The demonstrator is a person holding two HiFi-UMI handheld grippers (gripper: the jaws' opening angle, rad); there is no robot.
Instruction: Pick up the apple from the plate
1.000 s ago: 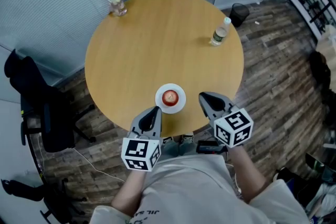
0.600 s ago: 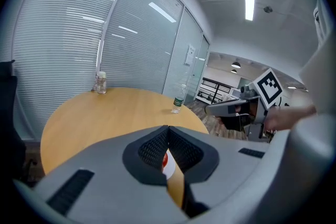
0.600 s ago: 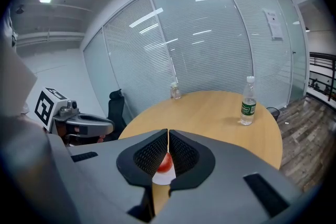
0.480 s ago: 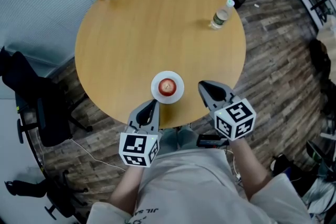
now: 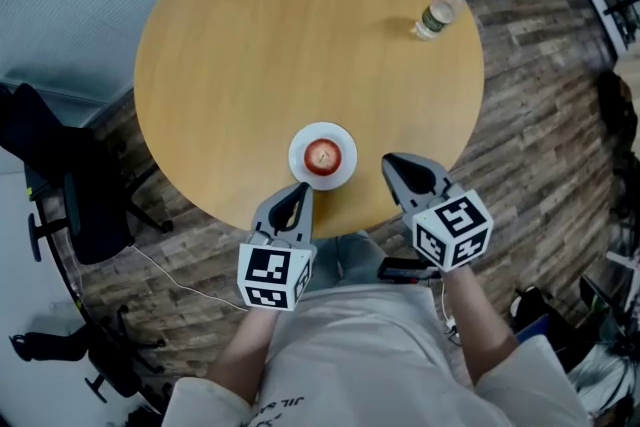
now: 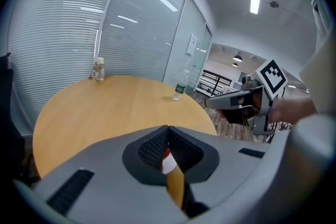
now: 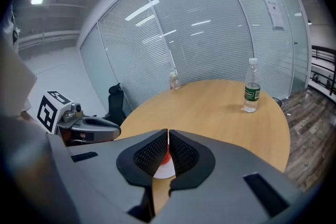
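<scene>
My left claw (image 5: 297,190) and right claw (image 5: 392,163) were pressed together, empty. The apple (image 5: 322,155) on its plate (image 5: 296,161) lay just ahead, nearer the left claw.

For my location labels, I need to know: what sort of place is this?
Probably an office meeting room. It has glass partition walls with closed blinds, a round wooden table in the middle, and a black office chair beside it.

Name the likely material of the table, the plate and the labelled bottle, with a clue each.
Table: likely wood or laminate; warm, faintly grained, matte top.
Plate: perhaps ceramic; plain white, smooth.
Bottle: clear plastic, likely; see-through body, white cap.
</scene>
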